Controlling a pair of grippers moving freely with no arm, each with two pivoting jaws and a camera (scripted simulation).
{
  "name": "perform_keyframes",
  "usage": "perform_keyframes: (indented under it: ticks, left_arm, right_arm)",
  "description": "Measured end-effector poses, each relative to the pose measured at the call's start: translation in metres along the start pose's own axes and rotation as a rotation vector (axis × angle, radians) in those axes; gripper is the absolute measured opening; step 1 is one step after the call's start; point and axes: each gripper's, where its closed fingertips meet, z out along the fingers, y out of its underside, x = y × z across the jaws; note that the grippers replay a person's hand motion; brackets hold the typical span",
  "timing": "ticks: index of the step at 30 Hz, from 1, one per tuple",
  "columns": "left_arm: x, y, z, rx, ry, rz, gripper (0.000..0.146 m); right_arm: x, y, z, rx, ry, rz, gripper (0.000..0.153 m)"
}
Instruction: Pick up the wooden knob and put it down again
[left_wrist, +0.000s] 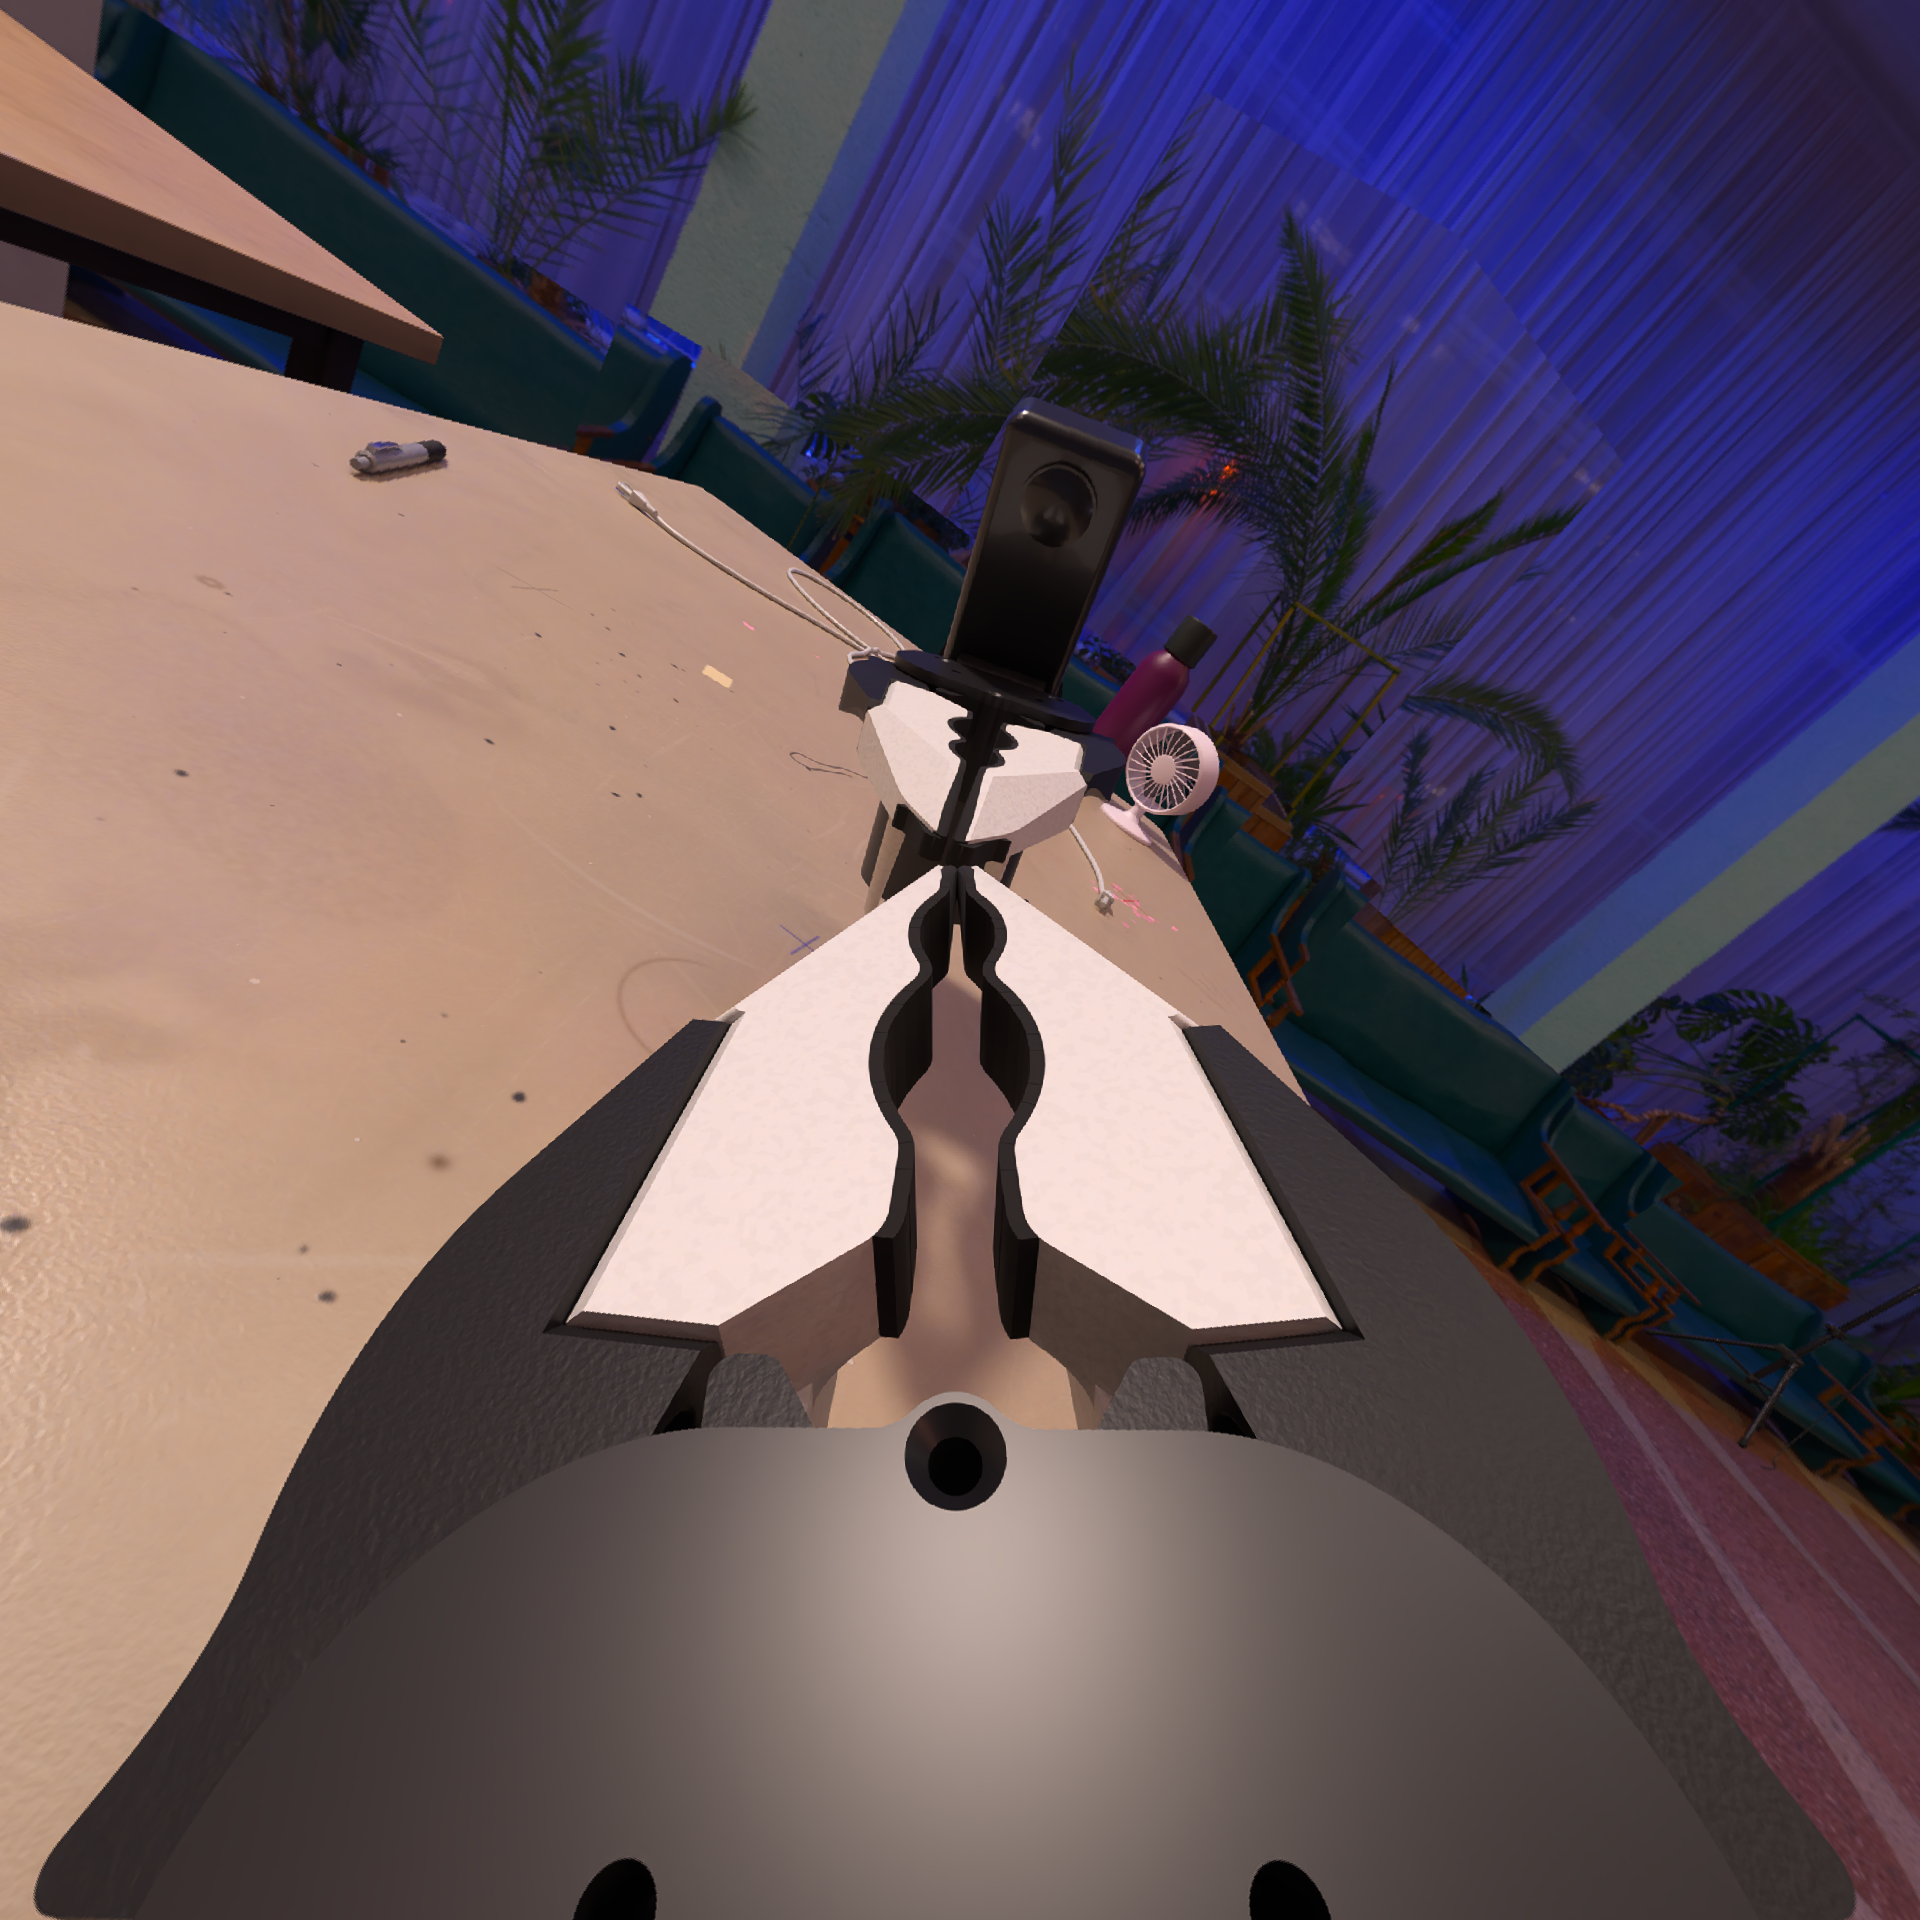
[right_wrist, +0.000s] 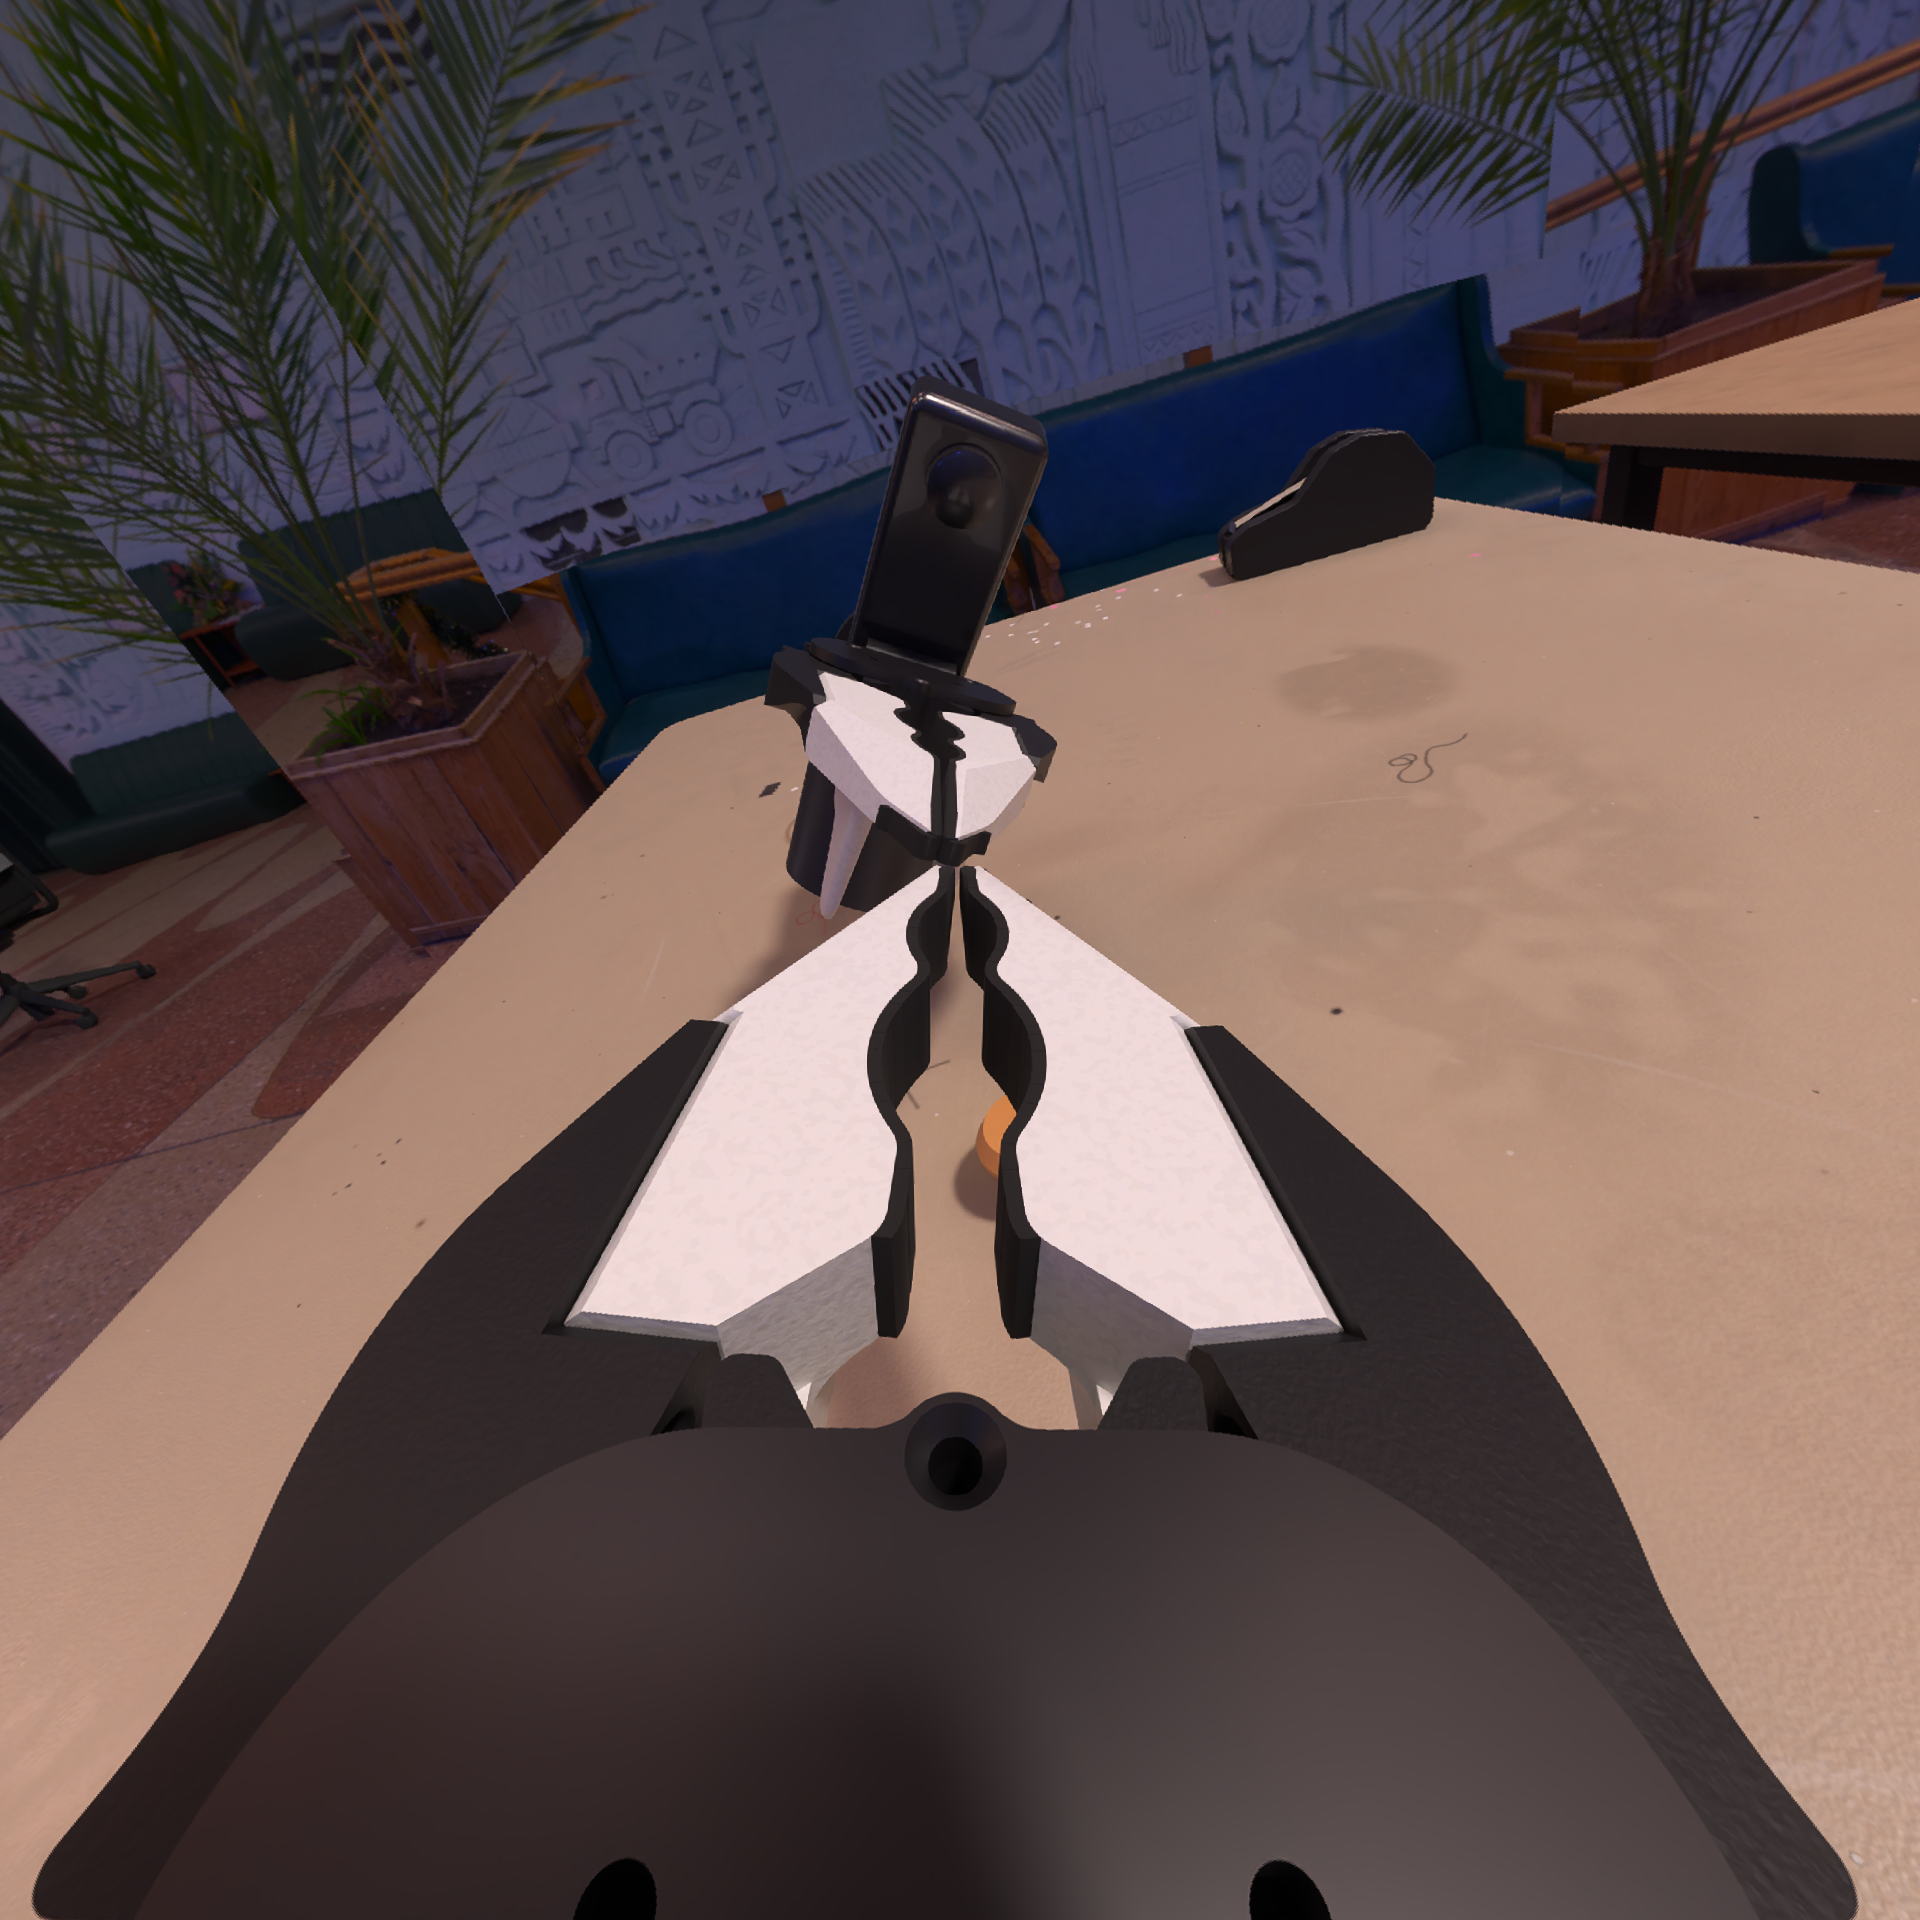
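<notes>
Wood knob (right_wrist: 994, 1136): small, hard, light, maybe slippery | sits on desk (right_wrist: 1455, 935) under right tongs (right_wrist: 956, 883) | both tongs shut, empty; left tongs (left_wrist: 954, 883) | pinch its round sides

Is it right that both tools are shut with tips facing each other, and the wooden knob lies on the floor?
No, one thing is wrong: the wooden knob lies on the table, seen between the right tool's fingers in the right wrist view. Both tools are shut, tip to tip with the left tool.
</notes>
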Motion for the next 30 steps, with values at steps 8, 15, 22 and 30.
perform_keyframes:
  ticks: [8,15,22,30]
  left_arm:
    - [0.002,0.001,0.001,-0.003,0.005,0.008,0.0]
    - [0.002,0.0,0.001,-0.003,0.0,0.017,0.0]
    - [0.007,0.006,0.001,-0.097,-0.015,0.17,0.039]
    - [-0.033,0.049,-0.02,-0.485,-0.248,0.534,0.065]
  right_arm:
    - [-0.001,0.0,0.0,-0.001,-0.009,0.006,0.0]
    - [-0.001,0.0,0.0,-0.004,-0.013,0.01,0.0]
    - [0.0,0.003,0.0,-0.042,-0.008,0.002,0.0]
    - [-0.001,-0.009,-0.011,-0.015,-0.027,-0.007,0.0]
